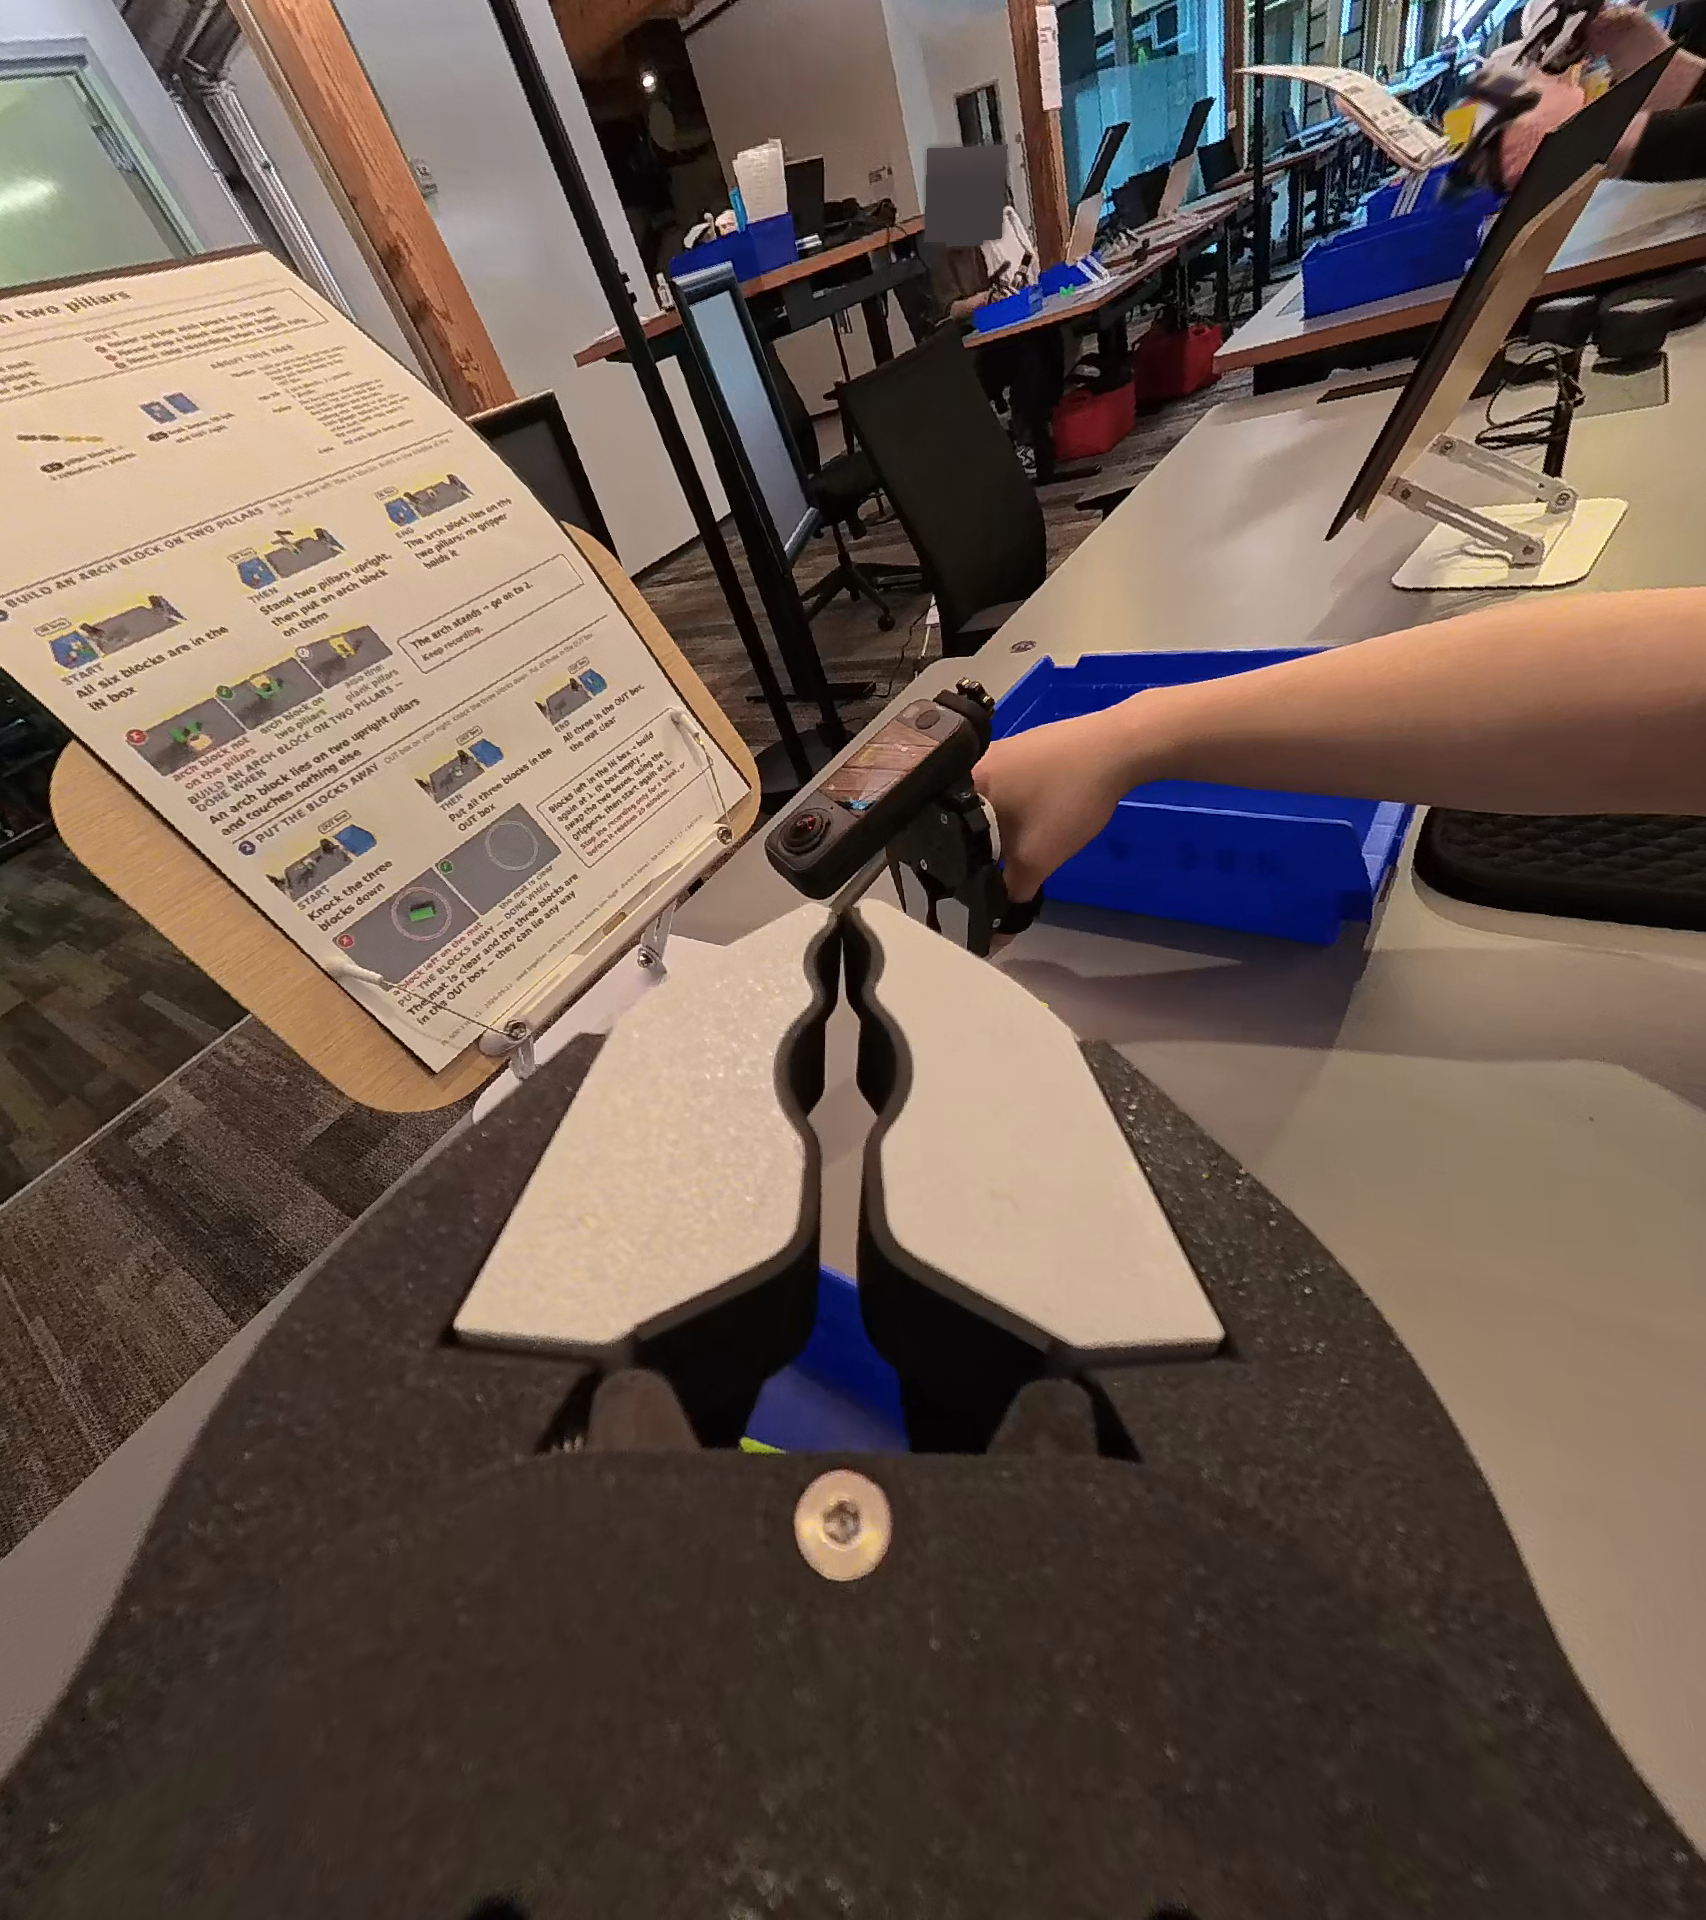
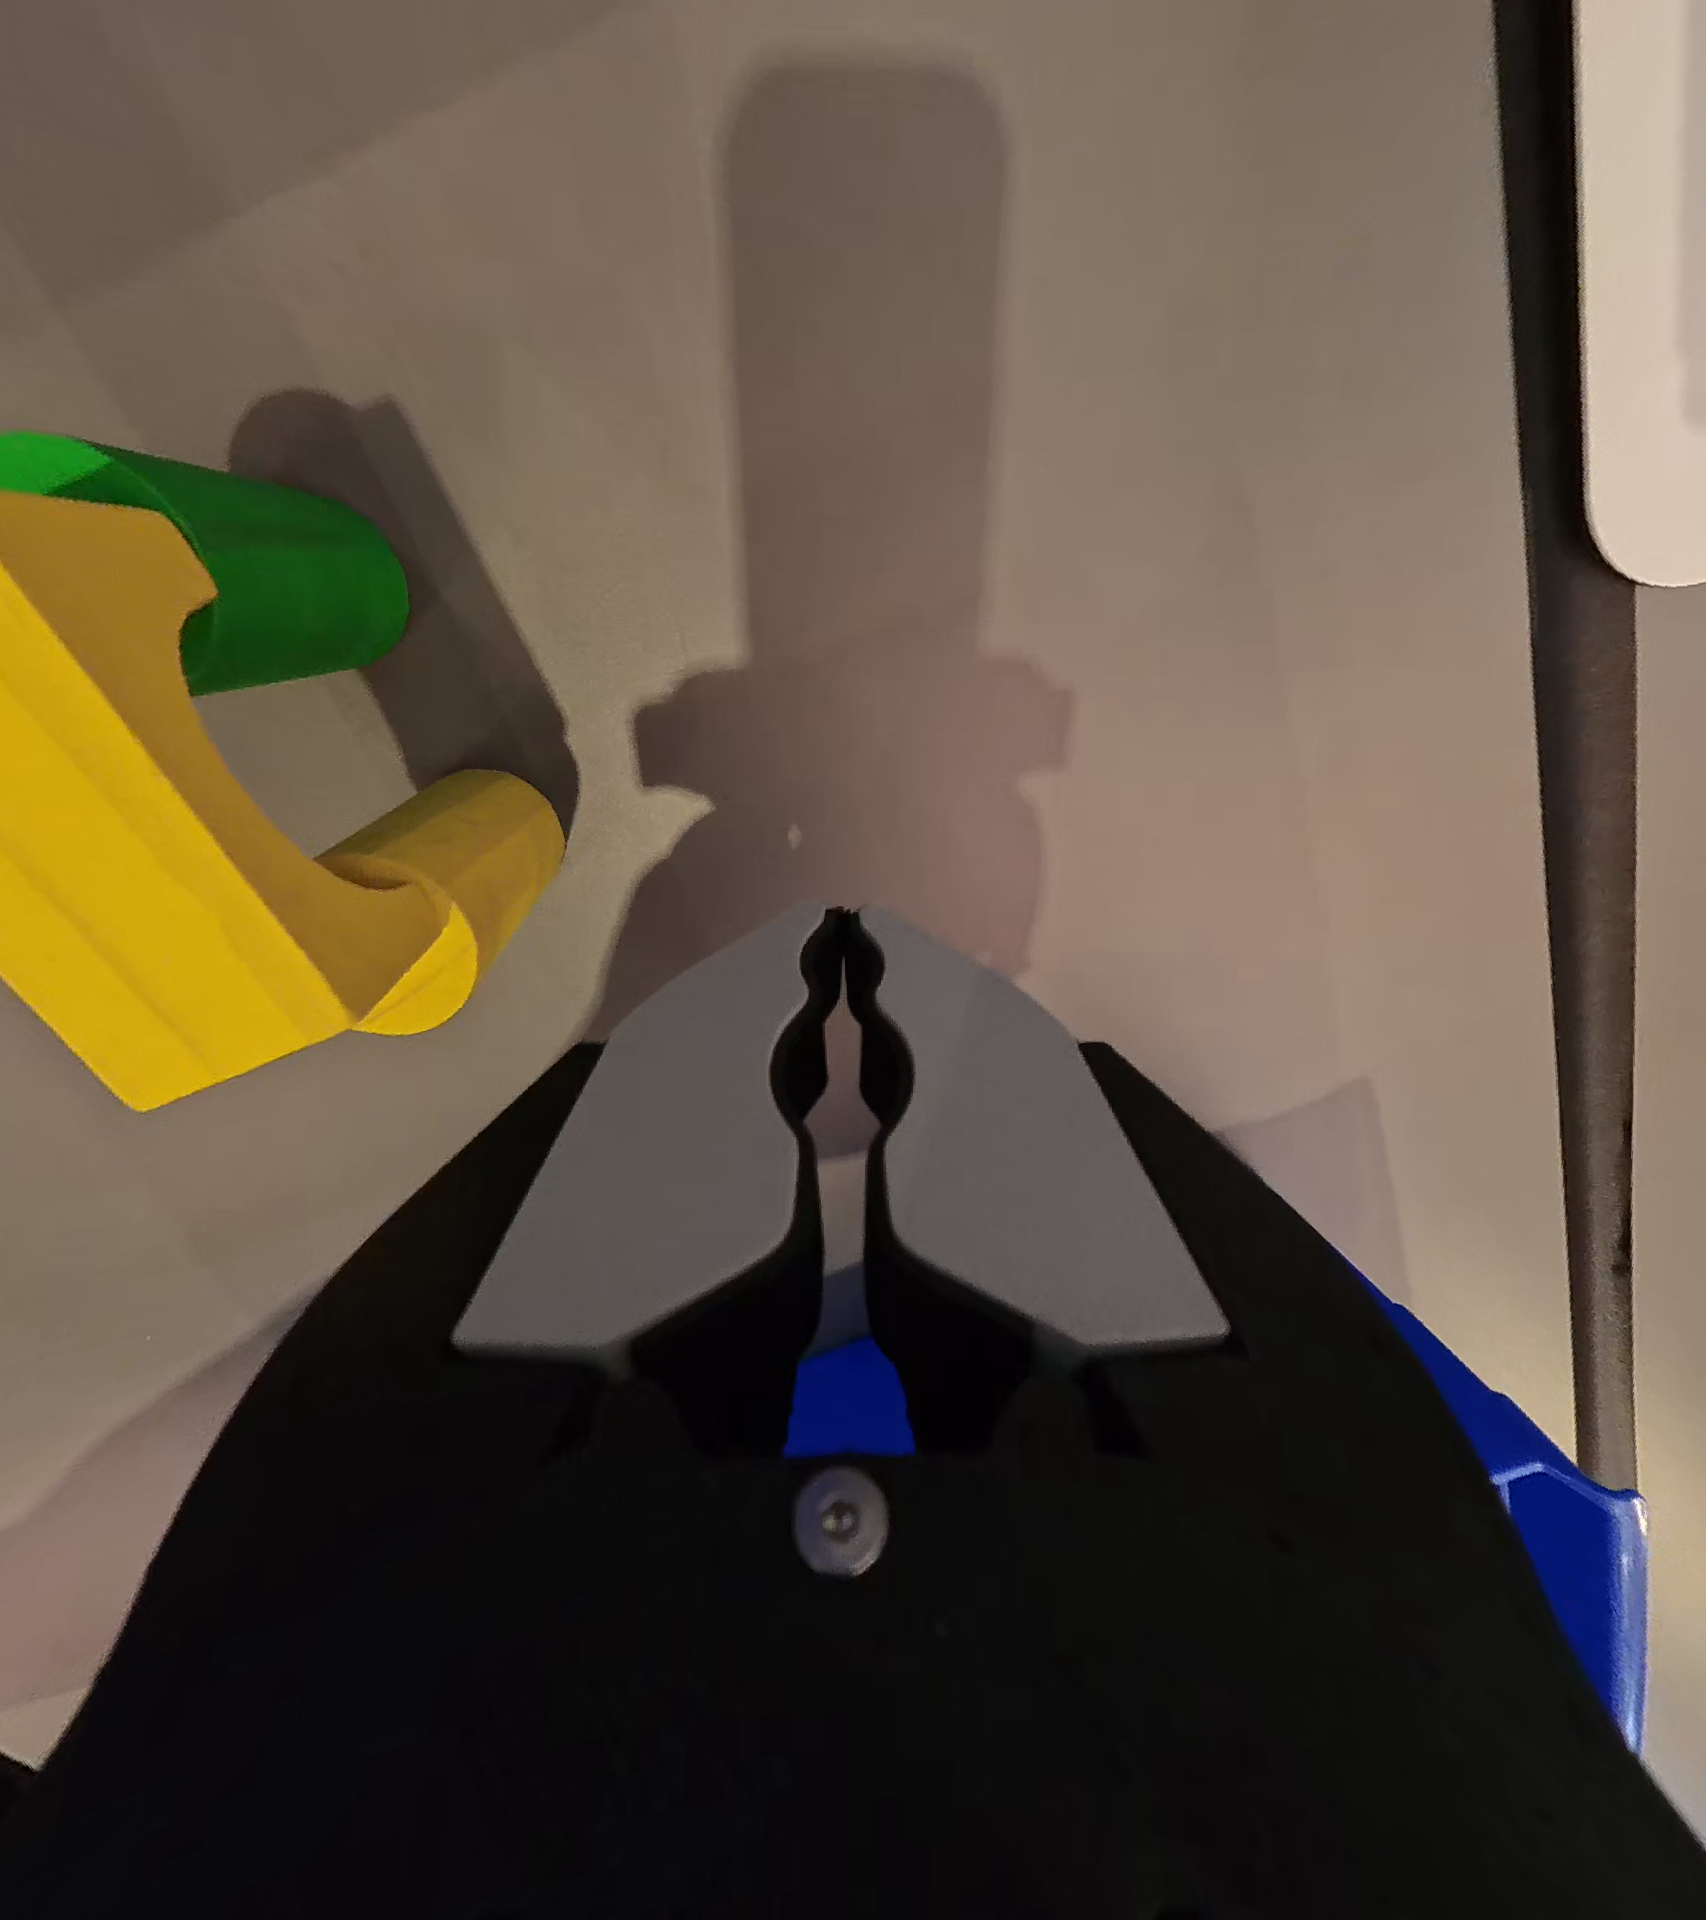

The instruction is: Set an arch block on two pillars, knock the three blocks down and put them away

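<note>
In the right wrist view a yellow arch block (image 2: 101, 790) rests on a green pillar (image 2: 288, 582) and a yellow pillar (image 2: 485, 852), which stand on the grey mat (image 2: 1192, 468), seen from above at the left. My right gripper (image 2: 844, 914) is shut and empty, apart from the arch and to its right. My left gripper (image 1: 844, 920) is shut and empty, held above the table. The hand (image 1: 1036, 800) holding the right gripper shows in the left wrist view, in front of a blue box (image 1: 1223, 831).
An instruction board (image 1: 309, 623) stands at the left on a stand. A second blue box shows under my left gripper (image 1: 828, 1371). A black pad (image 1: 1607, 873) lies at the right. A white plate (image 2: 1701, 260) and a dark strip (image 2: 1576, 727) edge the mat. The gap from one gripper's tips to the other's is roughly 35 cm. Measured from the fingertips, the yellow arch block (image 2: 101, 790) is 10 cm or so from the right gripper and 30 cm from the left.
</note>
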The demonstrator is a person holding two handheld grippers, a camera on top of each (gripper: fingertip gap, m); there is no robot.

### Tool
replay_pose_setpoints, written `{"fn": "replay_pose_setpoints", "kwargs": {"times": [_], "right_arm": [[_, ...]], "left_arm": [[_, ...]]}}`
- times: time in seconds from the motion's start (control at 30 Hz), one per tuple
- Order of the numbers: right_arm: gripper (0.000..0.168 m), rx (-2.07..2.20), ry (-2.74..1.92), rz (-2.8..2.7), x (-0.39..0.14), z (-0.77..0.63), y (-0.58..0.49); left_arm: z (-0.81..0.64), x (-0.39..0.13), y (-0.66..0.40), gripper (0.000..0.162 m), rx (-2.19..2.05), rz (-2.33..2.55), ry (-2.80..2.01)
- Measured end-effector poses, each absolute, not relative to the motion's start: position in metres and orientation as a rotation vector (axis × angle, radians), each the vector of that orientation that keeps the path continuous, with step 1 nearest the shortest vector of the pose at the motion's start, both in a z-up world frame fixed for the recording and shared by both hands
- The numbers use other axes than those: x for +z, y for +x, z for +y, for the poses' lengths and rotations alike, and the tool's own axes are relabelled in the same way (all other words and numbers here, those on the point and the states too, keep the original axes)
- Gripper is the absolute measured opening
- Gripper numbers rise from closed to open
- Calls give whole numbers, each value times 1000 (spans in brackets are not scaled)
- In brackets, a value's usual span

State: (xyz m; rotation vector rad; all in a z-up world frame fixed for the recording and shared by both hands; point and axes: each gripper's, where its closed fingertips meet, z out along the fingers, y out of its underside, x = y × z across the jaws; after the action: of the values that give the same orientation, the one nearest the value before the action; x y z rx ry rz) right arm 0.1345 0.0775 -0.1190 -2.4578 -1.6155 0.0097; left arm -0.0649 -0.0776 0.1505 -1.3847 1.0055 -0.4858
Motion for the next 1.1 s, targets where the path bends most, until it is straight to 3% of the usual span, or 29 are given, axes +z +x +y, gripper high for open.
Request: {"fn": "replay_pose_setpoints", "kwargs": {"times": [1.1], "right_arm": [[1,36,-2458,-1617,-121,74,131]], "left_arm": [[-78,142,-62,0,-472,1040,-1417]]}}
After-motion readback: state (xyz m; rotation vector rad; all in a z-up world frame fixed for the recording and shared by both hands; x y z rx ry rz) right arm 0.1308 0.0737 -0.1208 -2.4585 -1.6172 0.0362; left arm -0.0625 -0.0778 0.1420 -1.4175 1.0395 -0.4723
